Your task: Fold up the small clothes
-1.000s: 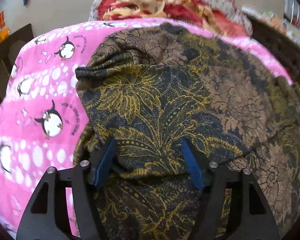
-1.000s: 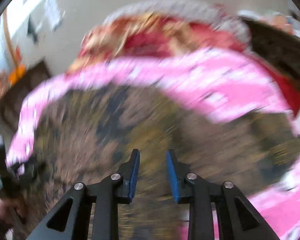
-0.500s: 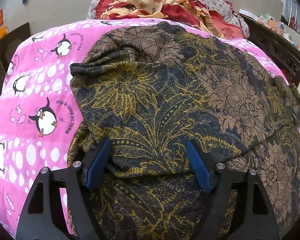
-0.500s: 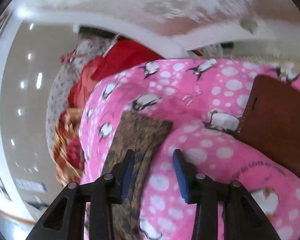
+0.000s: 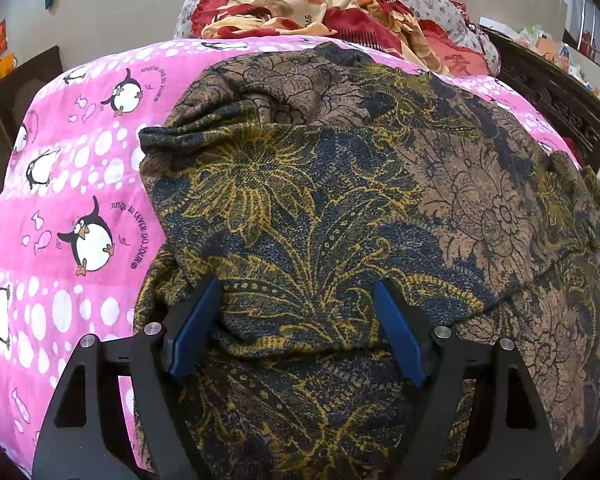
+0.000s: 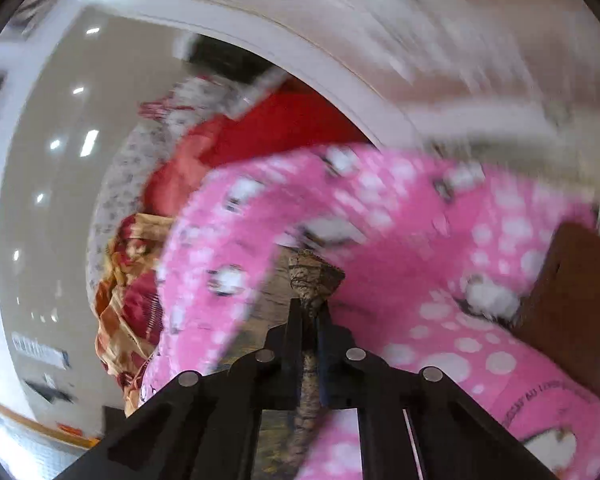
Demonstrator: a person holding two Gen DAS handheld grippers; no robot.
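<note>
A dark floral garment (image 5: 340, 200) in brown, navy and gold lies spread on the pink penguin blanket (image 5: 72, 184), with one part folded over itself. My left gripper (image 5: 298, 286) stands open at its near edge. Its blue pads (image 5: 192, 332) sit wide on either side of a fold of the cloth without pressing it. In the blurred and rolled right wrist view, my right gripper (image 6: 309, 308) is shut on a corner of the same garment (image 6: 314, 274). The cloth bunches out past the fingertips, above the blanket (image 6: 400, 240).
A heap of red and orange bedding (image 5: 320, 4) lies at the far end of the bed. A dark carved bed frame (image 5: 548, 84) runs along the right. A flat brown case (image 6: 568, 280) rests on the blanket at the right of the right wrist view.
The left jaws have widened a little around the fold. The right gripper has swung across to the garment's corner, rolled over, and closed on it.
</note>
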